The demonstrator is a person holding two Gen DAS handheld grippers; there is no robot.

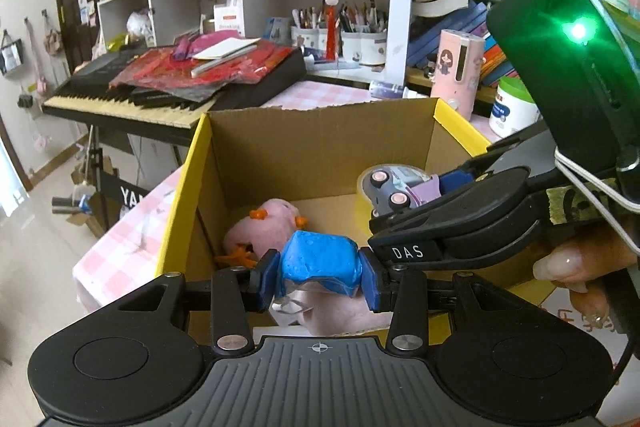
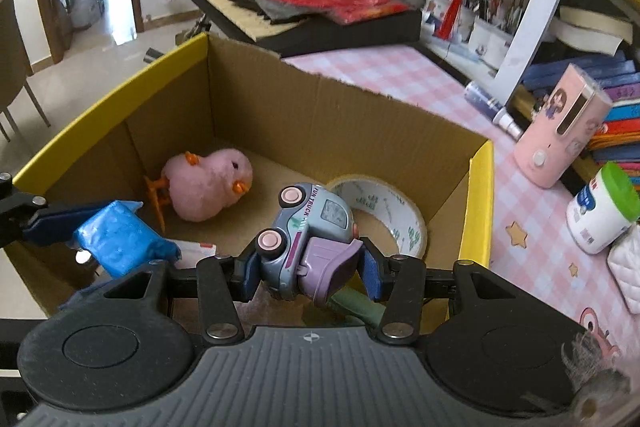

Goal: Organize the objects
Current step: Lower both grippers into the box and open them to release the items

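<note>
Left gripper (image 1: 320, 277) clamps blue clay block (image 1: 318, 262) | right gripper (image 2: 309, 269) grips toy truck (image 2: 308, 233) | both over cardboard box (image 2: 360, 115) — pink plush chick (image 2: 208, 185), tape roll (image 2: 384, 211) lie inside

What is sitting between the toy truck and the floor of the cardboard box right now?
Nothing blocks the drop. The toy truck hangs above the cardboard box; the tape roll lies just beyond it, the pink plush chick farther left.

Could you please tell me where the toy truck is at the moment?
The toy truck is clamped in the right gripper, held over the cardboard box, just in front of the tape roll and right of the pink plush chick.
</note>
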